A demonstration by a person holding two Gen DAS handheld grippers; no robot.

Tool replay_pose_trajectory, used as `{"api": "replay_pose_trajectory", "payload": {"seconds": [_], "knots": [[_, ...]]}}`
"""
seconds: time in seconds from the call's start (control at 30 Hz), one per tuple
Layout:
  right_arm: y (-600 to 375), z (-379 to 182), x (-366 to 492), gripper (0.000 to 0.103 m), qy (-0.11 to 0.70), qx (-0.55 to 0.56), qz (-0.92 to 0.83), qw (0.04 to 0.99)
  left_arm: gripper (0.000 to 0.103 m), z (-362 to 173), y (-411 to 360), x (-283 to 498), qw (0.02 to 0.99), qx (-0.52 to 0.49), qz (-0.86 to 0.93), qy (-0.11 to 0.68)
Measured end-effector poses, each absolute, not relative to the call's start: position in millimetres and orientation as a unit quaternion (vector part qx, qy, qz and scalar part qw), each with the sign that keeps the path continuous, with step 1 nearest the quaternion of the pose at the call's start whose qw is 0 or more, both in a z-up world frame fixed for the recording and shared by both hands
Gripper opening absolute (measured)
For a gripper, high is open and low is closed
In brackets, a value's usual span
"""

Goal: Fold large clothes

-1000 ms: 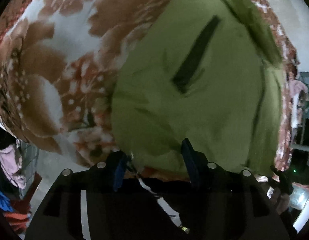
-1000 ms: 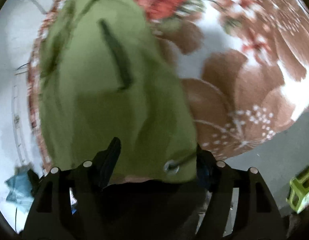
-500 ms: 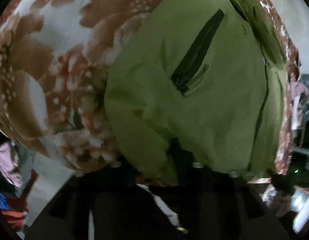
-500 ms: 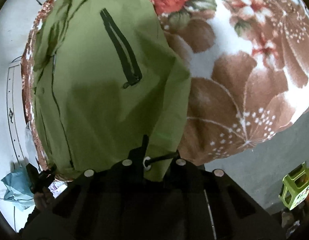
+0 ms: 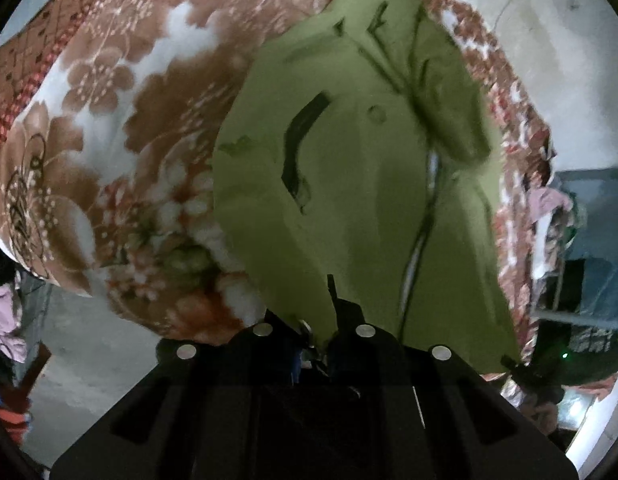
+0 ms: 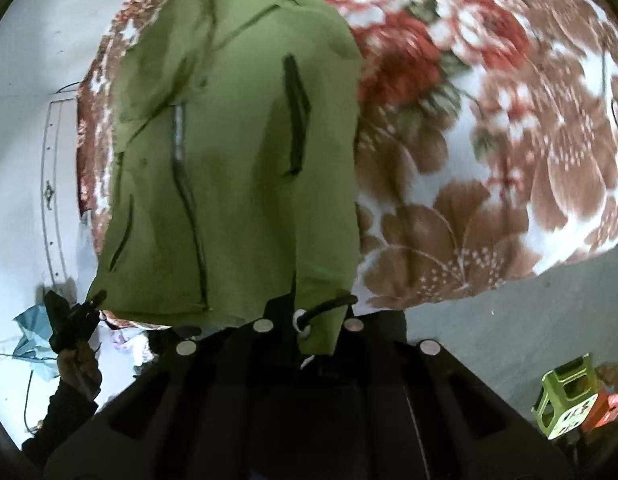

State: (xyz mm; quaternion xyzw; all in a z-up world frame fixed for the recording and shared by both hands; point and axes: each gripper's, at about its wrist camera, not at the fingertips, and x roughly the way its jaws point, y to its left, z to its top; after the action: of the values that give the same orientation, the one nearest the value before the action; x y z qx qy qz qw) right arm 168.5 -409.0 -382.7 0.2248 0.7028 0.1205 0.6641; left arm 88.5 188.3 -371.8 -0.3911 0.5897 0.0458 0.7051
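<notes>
Item: jacket [image 5: 361, 184], green, zip-front, two dark slit pockets. Lies mostly flat on blanket [image 5: 109, 128], near hem raised off it at two corners.

Left gripper [image 5: 323, 344]: closing, clamped on one hem corner of jacket; cloth seen between the fingers. Also seen small in right view, at far hem corner [image 6: 75, 312].

Right gripper [image 6: 309, 332]: clenched on other hem corner of jacket, beside cord [image 6: 329, 306] and its white toggle [image 6: 299, 316].

Landmark: blanket, floral, brown and red on white, spread under jacket and well beyond it to one side.

Stage, judged: hem lift begun, fold toward collar not yet made.

Risks, judged:
- Thin bite at either corner; slip of slick cloth under own weight, hem dropped back on blanket.
- Cord caught in right grip; toggle snagged at release, fold dragged askew.
- Uneven carry of two corners; crooked crease, pockets misaligned.
- Collar end unpinned; whole jacket slid across blanket instead of folding.
- Blanket pile possibly pinched with hem; cannot tell from either view.
</notes>
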Motion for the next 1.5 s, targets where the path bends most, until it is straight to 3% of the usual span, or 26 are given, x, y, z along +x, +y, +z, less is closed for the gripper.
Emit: {"api": "replay_pose_trajectory", "payload": {"seconds": [0.23,0.43,0.87,1.2,1.5], "knots": [[-388.7,-331.3,222.5,0.005,0.693,0.219,0.148,0.671,0.008,-336.6,183.8,143.2,0.718,-0.408,0.009,0.563],[-355.5,-302.7,284.6,0.005,0.689,0.162,0.136,0.694,0.008,-331.7,188.4,226.8,0.724,-0.394,-0.046,0.564],[-312.0,-272.2,472.4,0.005,0.646,0.165,0.105,0.738,0.008,-305.7,244.0,425.9,0.74,-0.399,-0.1,0.532],[-292.0,-306.3,654.1,0.005,0.655,0.143,0.113,0.734,0.008,-352.9,294.4,585.0,0.719,-0.421,-0.046,0.551],[-278.0,-408.7,757.8,0.006,0.708,0.14,0.076,0.688,0.008,-441.4,332.8,662.6,0.65,-0.437,0.045,0.621]]}}
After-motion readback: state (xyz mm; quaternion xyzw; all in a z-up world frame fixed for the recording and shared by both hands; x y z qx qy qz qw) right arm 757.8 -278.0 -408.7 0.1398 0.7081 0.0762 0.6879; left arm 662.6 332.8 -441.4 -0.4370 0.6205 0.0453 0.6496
